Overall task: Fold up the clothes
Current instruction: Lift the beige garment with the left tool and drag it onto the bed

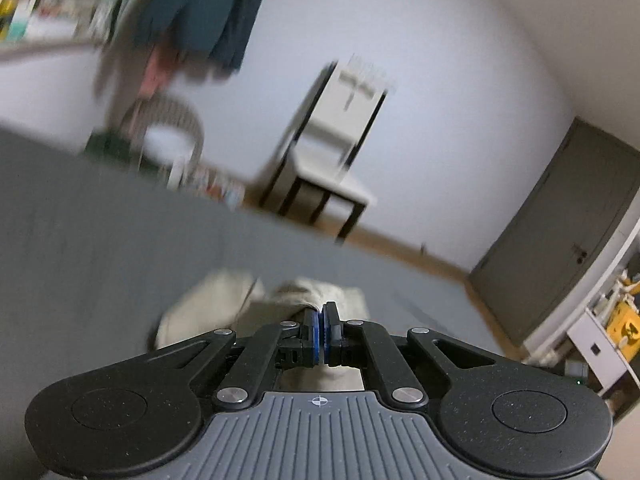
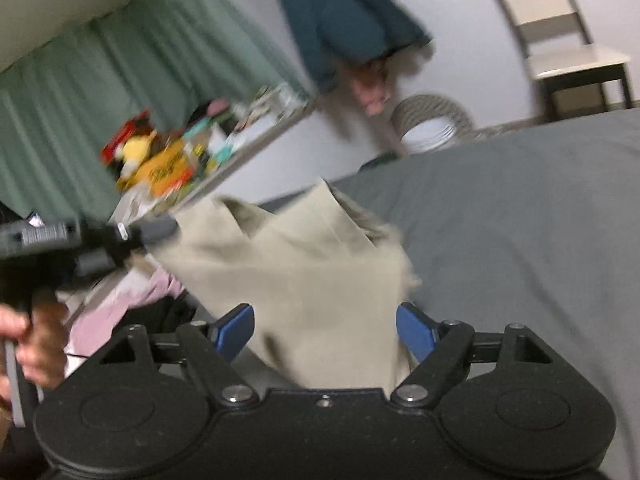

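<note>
A beige garment [image 2: 312,272] hangs lifted over the grey bed sheet [image 2: 520,220]. In the left wrist view my left gripper [image 1: 322,314] is shut, its blue pads pinching a folded edge of the beige garment [image 1: 208,308]. The right wrist view shows that same left gripper [image 2: 160,230] gripping the garment's upper left corner, with a hand [image 2: 36,340] on its handle. My right gripper [image 2: 326,330] is open, its blue pads [image 2: 236,328] wide apart, and the hanging cloth passes between them. I cannot tell whether the pads touch the cloth.
A white chair [image 1: 340,136] and a wicker basket [image 1: 168,132] stand past the bed by the wall. A dark teal jacket [image 2: 344,12] hangs above. Pink clothing [image 2: 120,308] lies at the left. A cluttered shelf [image 2: 172,160] and green curtain [image 2: 120,80] are behind.
</note>
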A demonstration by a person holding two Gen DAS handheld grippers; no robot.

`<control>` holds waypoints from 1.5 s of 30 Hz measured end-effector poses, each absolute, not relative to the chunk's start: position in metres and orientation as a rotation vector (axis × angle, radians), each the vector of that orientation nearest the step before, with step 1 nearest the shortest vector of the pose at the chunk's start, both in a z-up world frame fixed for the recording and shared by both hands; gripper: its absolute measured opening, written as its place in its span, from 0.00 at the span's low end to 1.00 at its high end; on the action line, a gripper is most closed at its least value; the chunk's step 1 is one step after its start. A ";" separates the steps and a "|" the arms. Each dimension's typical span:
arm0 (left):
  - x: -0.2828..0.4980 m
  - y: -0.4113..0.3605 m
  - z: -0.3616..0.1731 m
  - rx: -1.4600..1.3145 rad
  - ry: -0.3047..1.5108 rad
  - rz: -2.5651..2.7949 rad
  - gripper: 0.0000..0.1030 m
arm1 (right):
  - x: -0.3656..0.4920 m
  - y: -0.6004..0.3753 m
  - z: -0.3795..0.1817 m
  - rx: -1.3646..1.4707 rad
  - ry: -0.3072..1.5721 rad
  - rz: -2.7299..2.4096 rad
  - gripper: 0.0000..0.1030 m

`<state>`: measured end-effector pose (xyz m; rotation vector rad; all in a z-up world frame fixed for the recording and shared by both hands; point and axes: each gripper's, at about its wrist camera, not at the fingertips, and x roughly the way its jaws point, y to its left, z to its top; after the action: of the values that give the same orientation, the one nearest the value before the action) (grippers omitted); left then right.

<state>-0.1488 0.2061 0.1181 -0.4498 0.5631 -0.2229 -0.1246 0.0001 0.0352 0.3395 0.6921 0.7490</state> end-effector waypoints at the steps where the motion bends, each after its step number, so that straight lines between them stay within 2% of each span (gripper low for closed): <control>1: -0.154 0.206 0.106 -0.449 0.593 -0.230 0.01 | -0.126 0.006 0.033 0.293 0.703 0.741 0.76; 5: -0.176 0.192 0.065 -0.388 0.711 -0.209 0.01 | -0.133 0.021 0.034 0.155 0.721 0.725 0.77; 7: -0.180 0.184 0.056 -0.351 0.753 -0.206 0.02 | -0.135 0.020 0.034 0.130 0.733 0.705 0.85; 9: -0.192 0.174 0.047 -0.328 0.778 -0.234 0.02 | -0.130 0.014 0.035 0.147 0.737 0.649 0.88; 12: -0.204 0.160 0.043 -0.300 0.798 -0.276 0.02 | -0.119 0.004 0.028 0.234 0.749 0.633 0.88; 15: -0.212 0.150 0.045 -0.284 0.809 -0.323 0.02 | -0.121 0.005 0.023 0.266 0.716 0.702 0.82; 19: -0.223 0.129 0.057 -0.222 0.817 -0.397 0.02 | -0.133 0.027 0.029 0.185 0.611 0.840 0.80; 20: -0.226 0.127 0.061 -0.198 0.813 -0.399 0.02 | -0.137 0.035 0.029 0.125 0.590 0.845 0.77; 22: -0.230 0.127 0.070 -0.166 0.800 -0.387 0.02 | -0.139 0.052 0.027 0.003 0.604 0.824 0.37; 23: -0.229 0.131 0.076 -0.180 0.787 -0.373 0.02 | -0.138 0.056 0.024 -0.032 0.629 0.817 0.32; 25: -0.229 0.144 0.086 -0.220 0.759 -0.344 0.02 | -0.136 0.059 0.017 -0.052 0.693 0.808 0.14; 28: -0.219 0.165 0.096 -0.279 0.725 -0.273 0.02 | -0.137 0.048 0.021 0.012 0.760 0.814 0.08; 31: -0.203 0.183 0.102 -0.293 0.712 -0.170 0.02 | -0.143 0.033 0.035 0.047 0.826 0.865 0.07; 38: -0.146 0.216 0.096 -0.462 0.723 -0.029 0.04 | -0.145 -0.032 0.072 -0.027 0.799 0.798 0.07; 41: -0.118 0.217 0.088 -0.446 0.713 0.025 0.10 | -0.136 -0.065 0.076 -0.034 0.778 0.659 0.07; 43: -0.101 0.216 0.077 -0.418 0.725 0.067 0.23 | -0.130 -0.079 0.071 -0.068 0.790 0.565 0.07; 44: -0.093 0.214 0.072 -0.408 0.755 0.093 0.47 | -0.126 -0.084 0.066 -0.083 0.802 0.526 0.07; 45: -0.087 0.210 0.065 -0.409 0.772 0.090 0.76 | -0.123 -0.088 0.061 -0.096 0.814 0.490 0.07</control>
<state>-0.0875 0.2102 0.0653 -0.4088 0.7717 0.0902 -0.1227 -0.0876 0.0612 -0.0957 0.8137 0.4897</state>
